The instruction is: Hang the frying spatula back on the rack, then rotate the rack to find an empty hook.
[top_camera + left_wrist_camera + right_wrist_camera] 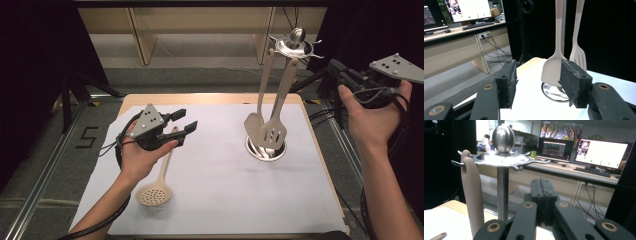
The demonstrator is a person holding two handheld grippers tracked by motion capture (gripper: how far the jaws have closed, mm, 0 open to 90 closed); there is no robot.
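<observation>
Down on the white paper sheet (225, 190) that covers the wooden table (310, 130) lies a beige plastic skimmer spoon (155, 192), flat, with a round bowl full of small holes and a long thin handle. Its bowl points toward the person's side of the table and its handle runs away from the person, passing under the left hand. The left gripper (182, 122) hangs just above the handle's far end, jaws spread wide with nothing between them; in the left gripper view the two black pads (510, 82) stand well apart, with bare paper below them. That gripper's jaws point toward the polished steel utensil stand (295, 45), which rises from a round steel base (266, 148) on the right half of the sheet. From the stand's hooked top plate hang two more beige tools, a solid turner (255, 125) and a slotted turner (273, 134), side by side, their blades low over the base. The skimmer lies well apart from the stand, to its left. The right gripper (336, 70) is held up off the table's right edge, near the stand's top; in the right gripper view its jaws are pressed together on nothing, facing the steel knob (503, 138) and a hanging beige handle (472, 192).
</observation>
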